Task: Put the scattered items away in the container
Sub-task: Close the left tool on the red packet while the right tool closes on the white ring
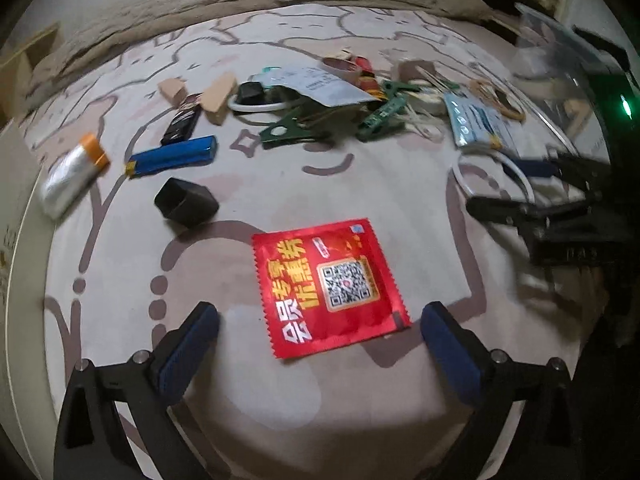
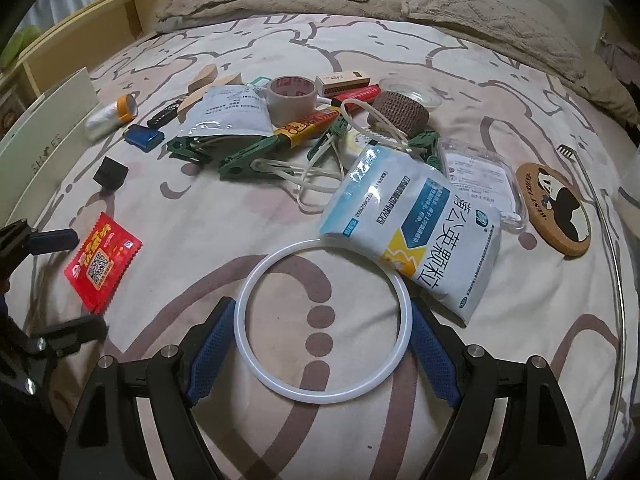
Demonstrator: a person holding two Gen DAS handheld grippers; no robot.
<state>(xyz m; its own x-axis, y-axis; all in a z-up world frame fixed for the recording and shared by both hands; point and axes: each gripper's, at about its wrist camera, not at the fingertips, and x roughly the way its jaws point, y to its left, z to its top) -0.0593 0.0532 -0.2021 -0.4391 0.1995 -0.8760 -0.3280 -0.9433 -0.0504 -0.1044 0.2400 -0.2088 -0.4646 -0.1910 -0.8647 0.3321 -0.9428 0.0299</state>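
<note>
Directly ahead of the left gripper, jaws spread wide, the red sachet lies flat, its long axis running forward. Meanwhile the right gripper straddles the white ring, fingers wide.

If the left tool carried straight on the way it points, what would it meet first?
Most likely the red sachet, lying flat on the bedspread between the open left tool fingers; beyond it bare fabric, though depth is uncertain.

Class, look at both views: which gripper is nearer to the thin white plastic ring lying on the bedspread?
Right. The right gripper straddles the thin white plastic ring with open fingers; the left gripper sits off by the red packet.
</note>
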